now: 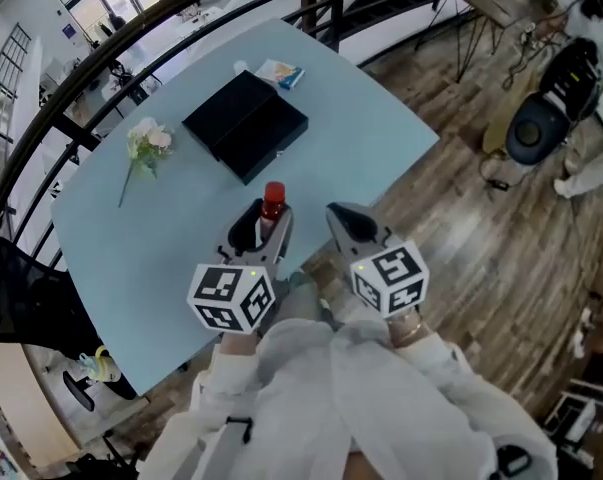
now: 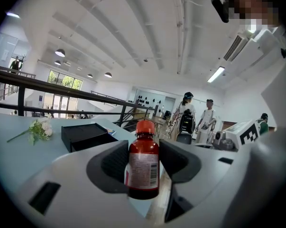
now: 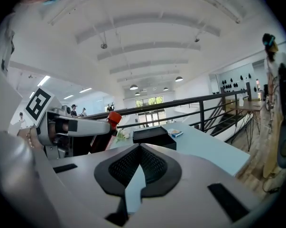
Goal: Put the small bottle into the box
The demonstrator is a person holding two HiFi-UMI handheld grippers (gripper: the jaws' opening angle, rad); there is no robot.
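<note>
Nearer us than the box (image 1: 245, 125), our left hand-held gripper (image 1: 264, 223) clamps the small bottle (image 1: 272, 206) upright, red cap up. Our right hand-held gripper (image 1: 349, 223) waits beside it, jaws pressed together on nothing. We should carry the bottle forward level, with a steady squeeze, and lower it well inside the box before letting go.

left gripper (image 1: 264, 226): jaws clamped on small bottle (image 1: 273, 200) | right gripper (image 1: 347, 220): jaws together, empty, alongside
</note>
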